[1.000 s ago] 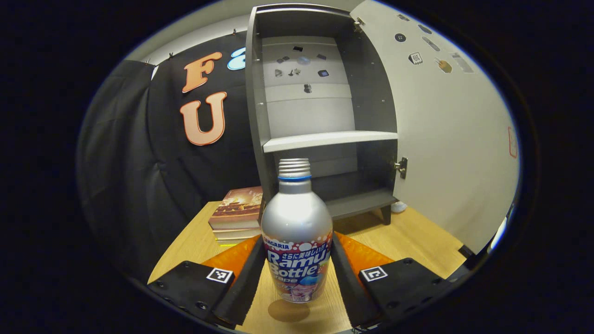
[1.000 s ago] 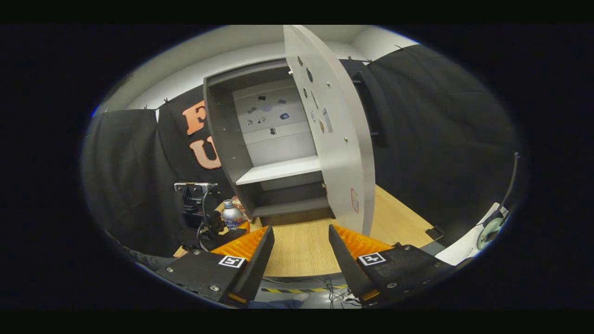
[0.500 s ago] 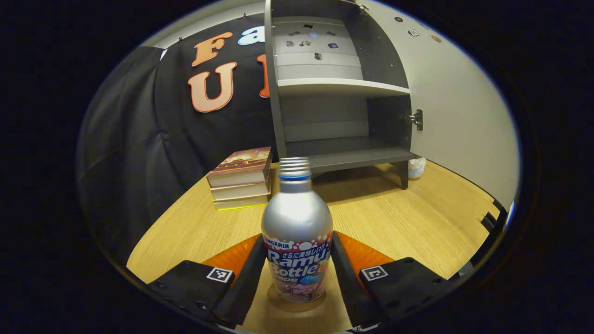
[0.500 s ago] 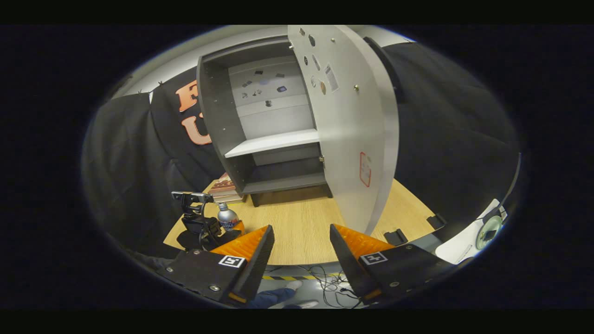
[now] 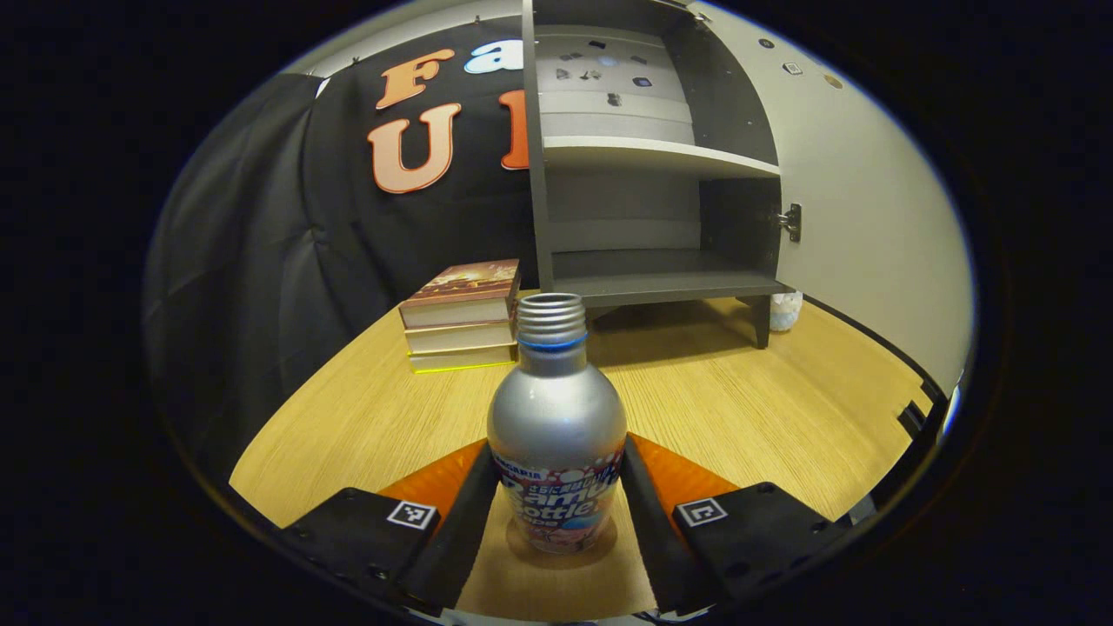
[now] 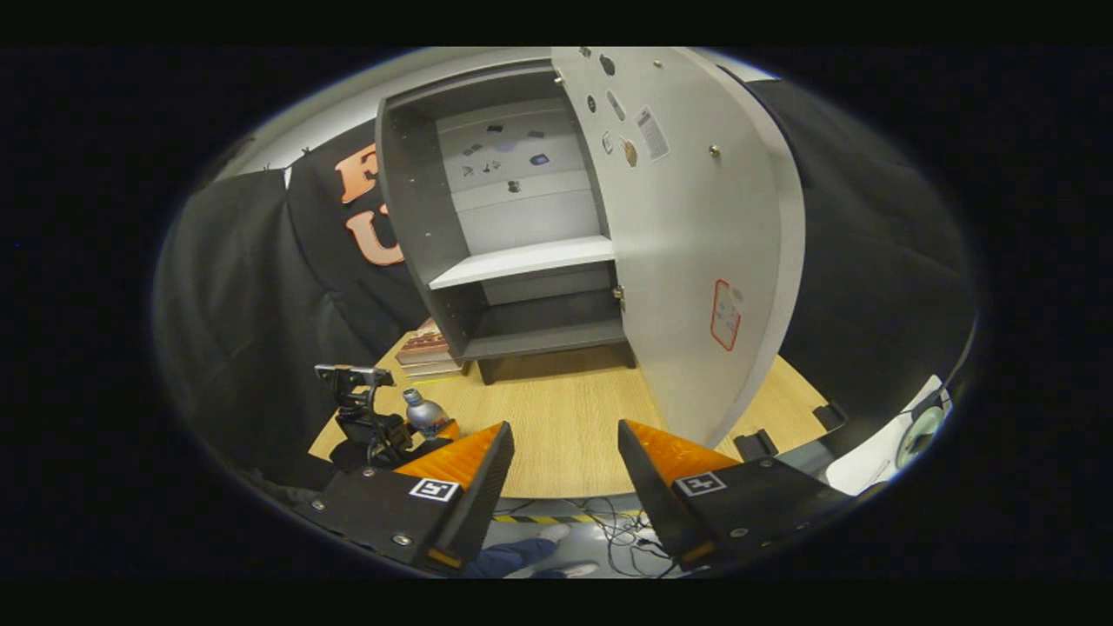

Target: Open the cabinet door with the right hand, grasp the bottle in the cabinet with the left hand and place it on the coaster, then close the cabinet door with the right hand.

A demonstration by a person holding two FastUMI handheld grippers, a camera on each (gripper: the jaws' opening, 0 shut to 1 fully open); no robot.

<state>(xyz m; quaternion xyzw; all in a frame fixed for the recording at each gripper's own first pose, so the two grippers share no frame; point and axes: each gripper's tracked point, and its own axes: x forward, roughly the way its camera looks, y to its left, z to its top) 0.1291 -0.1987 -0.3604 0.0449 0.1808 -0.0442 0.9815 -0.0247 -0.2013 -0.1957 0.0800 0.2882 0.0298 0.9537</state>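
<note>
A silver bottle [image 5: 556, 417] with a blue neck ring and an open top stands upright on the wooden table [image 5: 748, 417]. My left gripper [image 5: 561, 456] is shut on the bottle's lower body. A dark round coaster [image 5: 515, 543] shows as a rim under the bottle's base. Behind stands the grey cabinet [image 5: 652, 217] with its shelves bare and its white door [image 5: 869, 217] swung wide to the right. In the right gripper view my right gripper [image 6: 565, 469] is open and holds nothing, out past the table's near edge, in front of the open door [image 6: 696, 243]. The bottle [image 6: 424, 413] appears far left.
A stack of books [image 5: 461, 313] lies left of the cabinet. A small white object [image 5: 785, 310] sits by the cabinet's right leg. Cables and a person's shoe [image 6: 556, 530] lie on the floor below the table edge.
My left gripper came down and toward me with the bottle, which now rests on the coaster. My right gripper shifted, so more of the door's face shows.
</note>
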